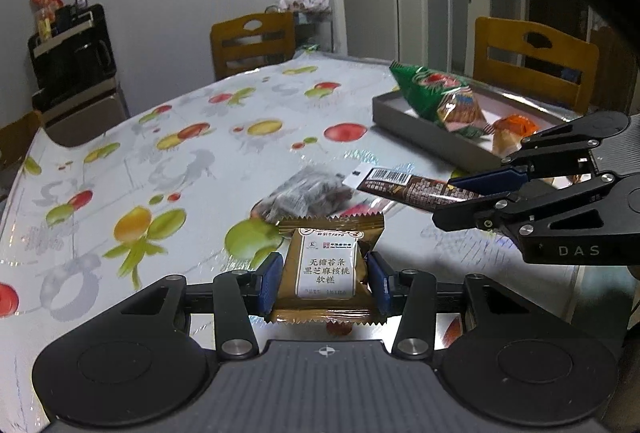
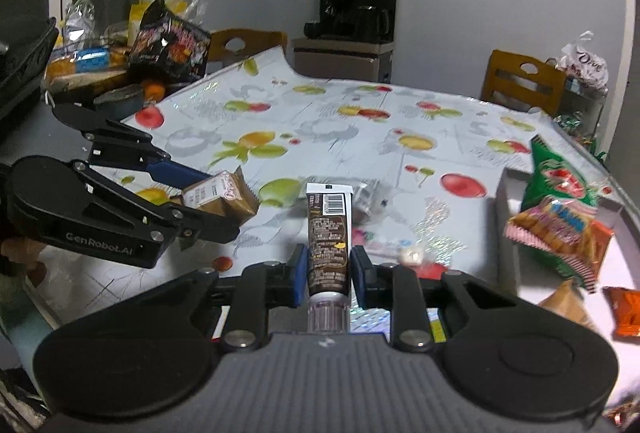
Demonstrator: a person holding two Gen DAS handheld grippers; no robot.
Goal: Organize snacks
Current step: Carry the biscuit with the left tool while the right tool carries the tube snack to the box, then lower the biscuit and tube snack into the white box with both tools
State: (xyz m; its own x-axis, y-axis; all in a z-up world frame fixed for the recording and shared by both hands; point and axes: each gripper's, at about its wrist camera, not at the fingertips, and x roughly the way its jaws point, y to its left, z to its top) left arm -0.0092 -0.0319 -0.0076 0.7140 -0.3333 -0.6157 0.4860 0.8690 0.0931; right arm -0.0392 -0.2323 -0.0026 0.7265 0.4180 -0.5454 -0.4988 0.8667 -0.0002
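Observation:
My left gripper (image 1: 327, 283) is shut on a gold-brown snack packet (image 1: 327, 265) with a white label, held above the fruit-print tablecloth; it also shows in the right wrist view as the left gripper (image 2: 202, 203) with the packet (image 2: 222, 197). My right gripper (image 2: 329, 271) is shut on a brown squeeze tube (image 2: 329, 233) with a clear cap and a barcode end; from the left wrist view the right gripper (image 1: 468, 199) holds the tube (image 1: 408, 189) pointing left. A clear bag of dark snacks (image 1: 308, 195) lies on the table beyond both.
A grey tray (image 1: 420, 131) at the right holds a green bag (image 1: 428, 89), an orange-striped bag (image 2: 560, 229) and small orange packets. Wooden chairs (image 1: 252, 41) stand at the far side. A pile of snack bags (image 2: 160, 37) sits at the table's left end.

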